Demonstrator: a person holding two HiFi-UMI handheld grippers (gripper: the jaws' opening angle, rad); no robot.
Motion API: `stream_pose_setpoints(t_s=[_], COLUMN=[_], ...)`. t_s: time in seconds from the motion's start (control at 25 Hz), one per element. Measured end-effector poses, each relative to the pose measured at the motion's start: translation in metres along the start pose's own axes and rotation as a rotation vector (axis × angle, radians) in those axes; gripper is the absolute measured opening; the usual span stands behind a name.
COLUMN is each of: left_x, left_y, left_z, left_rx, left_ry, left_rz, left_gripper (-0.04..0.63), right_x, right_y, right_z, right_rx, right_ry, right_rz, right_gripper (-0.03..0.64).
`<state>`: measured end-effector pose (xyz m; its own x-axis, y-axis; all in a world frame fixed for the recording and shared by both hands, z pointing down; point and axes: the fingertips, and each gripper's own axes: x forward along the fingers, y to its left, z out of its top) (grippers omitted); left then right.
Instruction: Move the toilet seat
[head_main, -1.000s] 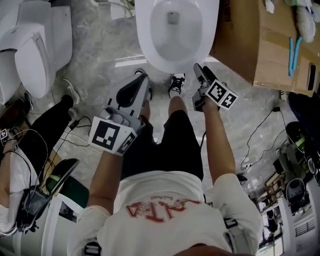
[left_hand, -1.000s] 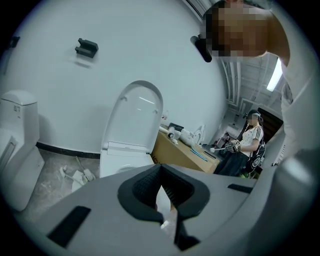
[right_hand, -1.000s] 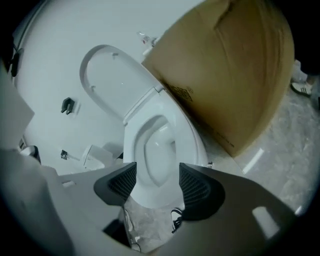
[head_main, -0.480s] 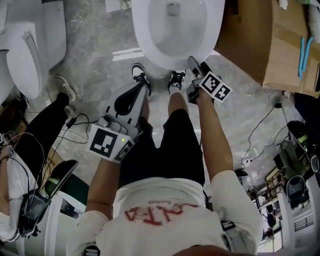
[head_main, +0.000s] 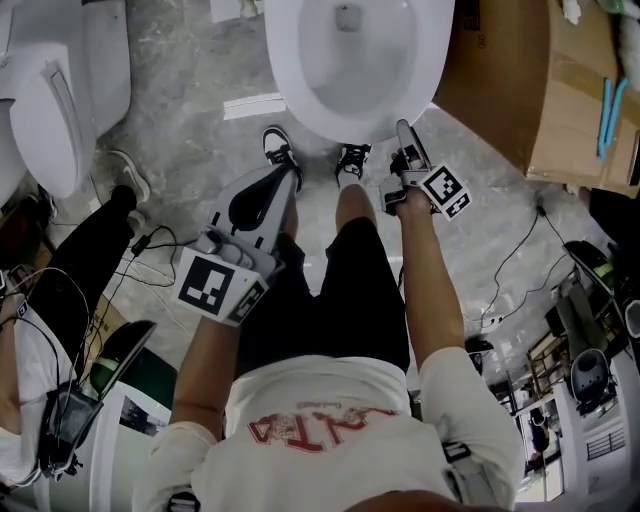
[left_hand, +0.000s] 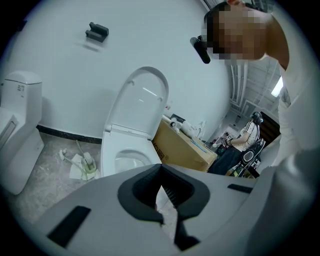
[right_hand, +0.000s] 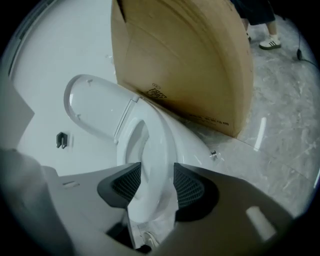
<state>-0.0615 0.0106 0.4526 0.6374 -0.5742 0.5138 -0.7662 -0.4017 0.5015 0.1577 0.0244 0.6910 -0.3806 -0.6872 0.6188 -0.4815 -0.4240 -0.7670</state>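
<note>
Toilet seat (right_hand: 156, 155): white oval plastic ring, apparently lying down on the white ceramic bowl (right_hand: 192, 150) at top centre of the head view. Its white lid (right_hand: 92, 107) stands raised.
Right tool (right_hand: 156, 189): jaws have just been closing and now pinch the toilet seat's front edge. That end is farthest from the hinge, so it probably lifts easiest.
Left tool (left_hand: 161, 174): pressed together on nothing, held back at lower left, apparently idle.
Brown cardboard box (head_main: 520, 90): just right of the bowl, limiting room there.
</note>
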Motion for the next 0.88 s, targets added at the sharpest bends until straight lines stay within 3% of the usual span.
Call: stream_pose_setpoints(t_s=[0.2, 0.76, 0.88], left_x=[-0.001, -0.001, -0.001], left_y=[0.001, 0.012, 0.014], left_z=[0.0, 0.012, 0.018], left_rx=[-0.005, -0.005, -0.006], left_ry=[0.009, 0.004, 0.0], left_rz=[-0.008, -0.008, -0.006], left_gripper=[0.009, 0.009, 0.009], right_x=[-0.009, -0.024, -0.03], right_y=[-0.01, 0.01, 0.022], right_z=[0.002, 0.011, 0.015], right_rx=[0.092, 0.086, 0.114], right_ry=[-0.022, -0.024, -0.04], right_rz=[0.021, 0.083, 0.13], right_gripper=[0.087, 0.064, 0.06])
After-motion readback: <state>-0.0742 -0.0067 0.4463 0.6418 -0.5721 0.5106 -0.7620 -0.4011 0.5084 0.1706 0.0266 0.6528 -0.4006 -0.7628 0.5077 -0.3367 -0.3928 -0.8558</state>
